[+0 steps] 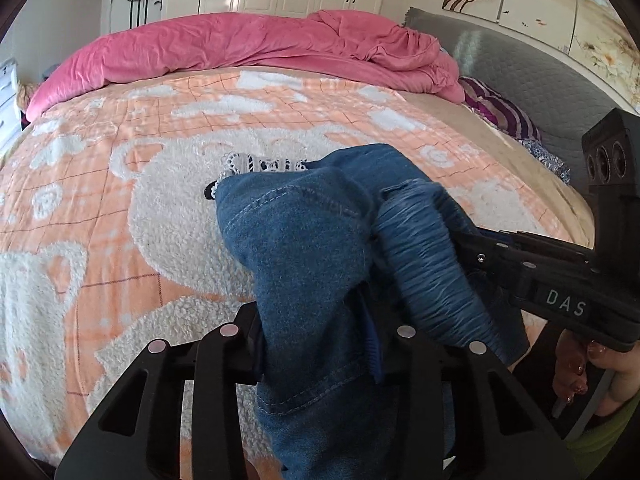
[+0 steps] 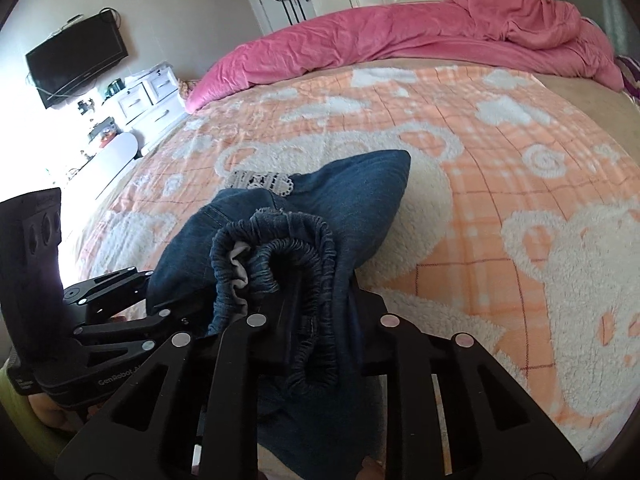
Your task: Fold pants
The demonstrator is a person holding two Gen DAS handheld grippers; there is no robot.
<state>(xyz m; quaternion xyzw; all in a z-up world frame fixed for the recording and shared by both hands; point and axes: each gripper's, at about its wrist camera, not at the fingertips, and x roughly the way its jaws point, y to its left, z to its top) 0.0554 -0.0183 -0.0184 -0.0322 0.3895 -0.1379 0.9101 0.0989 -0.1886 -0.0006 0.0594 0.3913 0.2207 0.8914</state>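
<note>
Blue denim pants with an elastic waistband are bunched up above the bed, held between both grippers. My left gripper is shut on a fold of the denim; its fingertips are hidden by cloth. My right gripper is shut on the gathered waistband, which loops over its fingers. The right gripper also shows at the right of the left wrist view, biting the ribbed waistband. The left gripper shows at the left of the right wrist view. A white lace trim peeks out behind the pants.
An orange and white fleece blanket with bear shapes covers the bed. A pink duvet is heaped along the far side. A grey headboard and striped pillow lie right. White drawers and a wall television stand left.
</note>
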